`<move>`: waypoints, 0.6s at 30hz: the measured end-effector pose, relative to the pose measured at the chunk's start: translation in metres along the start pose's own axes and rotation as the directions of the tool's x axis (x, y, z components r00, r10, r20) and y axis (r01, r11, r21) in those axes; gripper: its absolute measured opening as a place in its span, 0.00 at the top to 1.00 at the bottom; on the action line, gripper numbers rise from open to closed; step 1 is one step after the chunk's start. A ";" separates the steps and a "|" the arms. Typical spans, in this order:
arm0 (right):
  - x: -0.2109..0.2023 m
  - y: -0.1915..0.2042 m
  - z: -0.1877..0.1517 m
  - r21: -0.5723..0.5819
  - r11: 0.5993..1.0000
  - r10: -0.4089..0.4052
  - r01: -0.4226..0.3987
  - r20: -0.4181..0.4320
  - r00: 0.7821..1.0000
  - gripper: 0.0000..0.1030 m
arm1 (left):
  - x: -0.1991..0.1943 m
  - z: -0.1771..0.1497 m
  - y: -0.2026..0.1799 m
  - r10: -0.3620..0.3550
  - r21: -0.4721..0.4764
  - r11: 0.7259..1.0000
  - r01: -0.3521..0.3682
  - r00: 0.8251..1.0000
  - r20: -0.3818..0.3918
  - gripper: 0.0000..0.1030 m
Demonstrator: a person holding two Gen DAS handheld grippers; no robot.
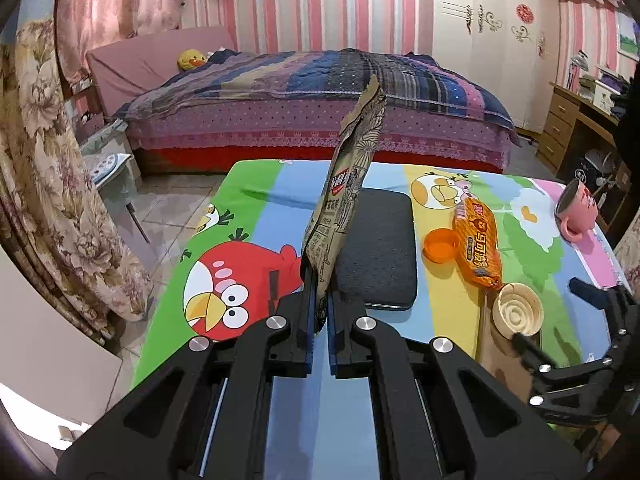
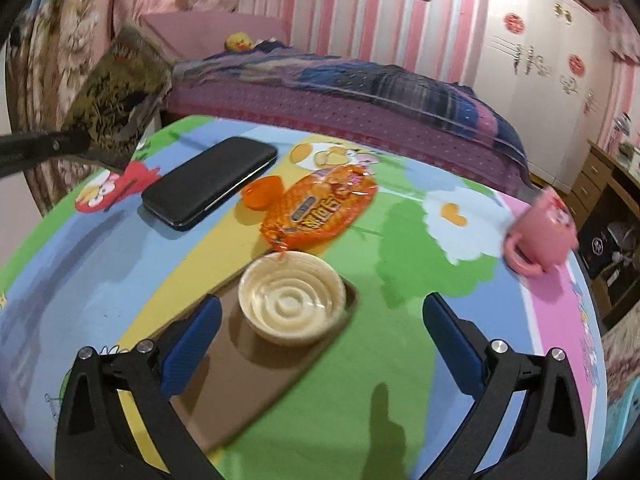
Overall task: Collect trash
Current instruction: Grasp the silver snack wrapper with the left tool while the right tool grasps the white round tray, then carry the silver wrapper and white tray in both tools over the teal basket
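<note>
My left gripper [image 1: 319, 300] is shut on a brown printed snack wrapper [image 1: 344, 196], which stands up above the table; the same wrapper [image 2: 116, 100] shows at the upper left of the right wrist view, pinched by the left gripper's dark finger. My right gripper [image 2: 320, 320] is open above the table, with a cream plastic lid [image 2: 292, 296] lying just ahead between its fingers, untouched. An orange snack packet [image 2: 320, 208] and an orange cap [image 2: 260, 192] lie beyond the lid. In the left wrist view the right gripper [image 1: 592, 300] shows at the right edge near the lid [image 1: 518, 308].
A black phone case [image 2: 208, 180] lies on the cartoon-print tablecloth [image 2: 420, 240]. The lid rests on a brown flat pad [image 2: 248, 368]. A pink mug [image 2: 544, 232] stands near the table's right edge. A bed [image 1: 320, 92] stands behind the table, a desk [image 1: 568, 120] to the right.
</note>
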State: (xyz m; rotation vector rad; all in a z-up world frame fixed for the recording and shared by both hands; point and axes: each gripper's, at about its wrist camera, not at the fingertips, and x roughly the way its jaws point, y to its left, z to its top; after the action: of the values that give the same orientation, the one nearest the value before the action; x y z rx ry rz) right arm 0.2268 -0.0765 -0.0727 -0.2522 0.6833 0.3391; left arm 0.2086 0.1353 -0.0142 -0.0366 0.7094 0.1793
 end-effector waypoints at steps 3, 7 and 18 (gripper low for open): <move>0.009 0.009 0.007 -0.027 1.000 0.006 -0.006 -0.013 1.000 0.06 | -0.001 0.001 0.001 0.000 -0.003 1.000 0.000 1.000 0.004 0.97; 0.020 0.016 0.008 -0.059 0.998 0.006 -0.009 -0.060 0.998 0.28 | -0.001 0.000 0.001 -0.004 -0.007 1.000 0.005 1.000 0.002 0.97; -0.005 0.000 0.003 -0.022 0.999 0.045 -0.045 -0.023 0.999 0.40 | -0.003 0.002 0.003 -0.005 -0.018 1.000 0.006 1.000 0.009 0.97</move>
State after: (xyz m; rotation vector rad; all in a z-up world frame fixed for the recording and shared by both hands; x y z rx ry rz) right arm 0.2248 -0.0768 -0.0670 -0.2626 0.7083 0.3875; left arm 0.2067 0.1377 -0.0107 -0.0546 0.6987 0.1804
